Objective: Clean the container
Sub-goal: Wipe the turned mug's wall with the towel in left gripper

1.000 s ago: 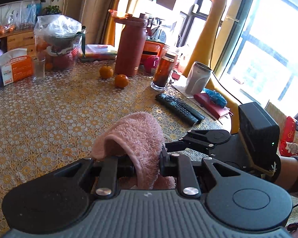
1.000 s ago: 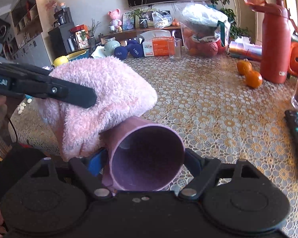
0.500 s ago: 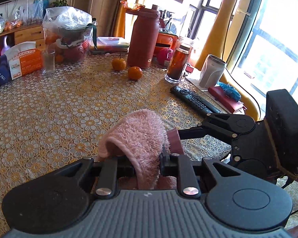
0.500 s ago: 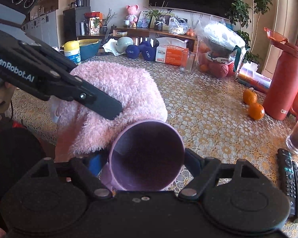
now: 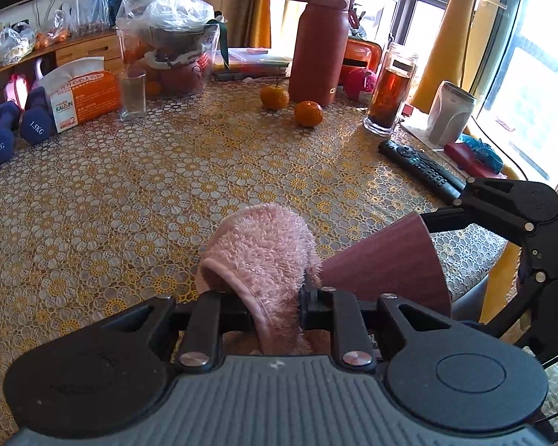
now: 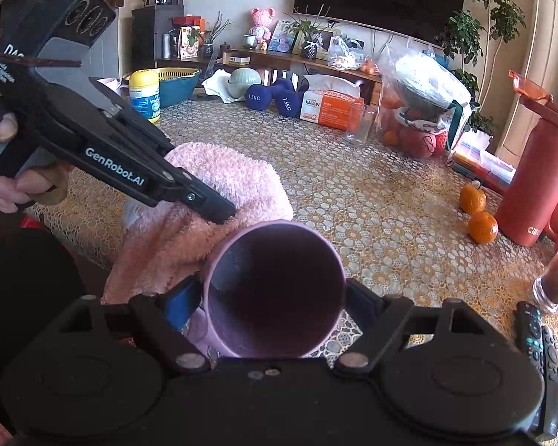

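A mauve cup (image 6: 275,290) is held across its wall by my right gripper (image 6: 273,299), its dark mouth turned toward that camera. In the left wrist view the cup (image 5: 387,260) shows from the side, with the right gripper's fingers (image 5: 446,219) on it. My left gripper (image 5: 275,308) is shut on a fluffy pink cloth (image 5: 264,245), which bulges out over its fingertips and hides them. In the right wrist view the left gripper (image 6: 219,215) comes in from the left, and the cloth (image 6: 234,178) hangs right beside the cup's rim. Whether cloth and rim touch is not clear.
The table (image 5: 130,204) has a yellow patterned cover. Toward the back stand a red bottle (image 5: 316,48), two oranges (image 5: 308,113), a tea jar (image 5: 390,93), an empty glass (image 5: 132,94), a tissue box (image 5: 82,93) and dumbbells (image 5: 37,119). Remotes (image 5: 420,167) lie at the right.
The left gripper and cloth have come down closer to the cup, which has slid into the left wrist view. The right gripper has rolled, levelling its view.
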Tool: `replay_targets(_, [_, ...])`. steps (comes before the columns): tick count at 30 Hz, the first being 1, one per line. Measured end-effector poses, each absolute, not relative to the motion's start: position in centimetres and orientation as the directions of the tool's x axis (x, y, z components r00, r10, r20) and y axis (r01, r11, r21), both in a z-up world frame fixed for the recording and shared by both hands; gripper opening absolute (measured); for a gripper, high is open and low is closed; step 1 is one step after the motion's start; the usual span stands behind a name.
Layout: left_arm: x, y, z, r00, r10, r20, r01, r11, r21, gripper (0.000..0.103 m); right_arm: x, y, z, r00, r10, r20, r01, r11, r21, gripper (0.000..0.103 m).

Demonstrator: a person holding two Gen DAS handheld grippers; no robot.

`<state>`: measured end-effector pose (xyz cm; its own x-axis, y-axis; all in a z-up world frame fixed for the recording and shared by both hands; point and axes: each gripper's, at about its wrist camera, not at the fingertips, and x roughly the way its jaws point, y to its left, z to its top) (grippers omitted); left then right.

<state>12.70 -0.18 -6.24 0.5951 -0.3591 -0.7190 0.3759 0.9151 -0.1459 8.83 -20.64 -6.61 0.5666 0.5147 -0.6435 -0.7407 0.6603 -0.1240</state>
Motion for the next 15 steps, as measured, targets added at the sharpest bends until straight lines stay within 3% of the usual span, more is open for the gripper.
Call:
replay_targets(5, [12.4,0.8,-5.9,0.594,-0.350,-0.724,0.379,0.916,-0.131,0.020,8.3,-20.0,-6.5,0.567,0.511,-0.646,-0.777,0.593,-0.213,0.082])
replay_targets(15, [9.4,1.4,-1.3,0.618,-0.464,-0.634,0.469,0.866,-0.176,0.021,7.9,-19.1,-6.4,0.570,0.511,-0.644,-0.799,0.529,-0.286,0.082])
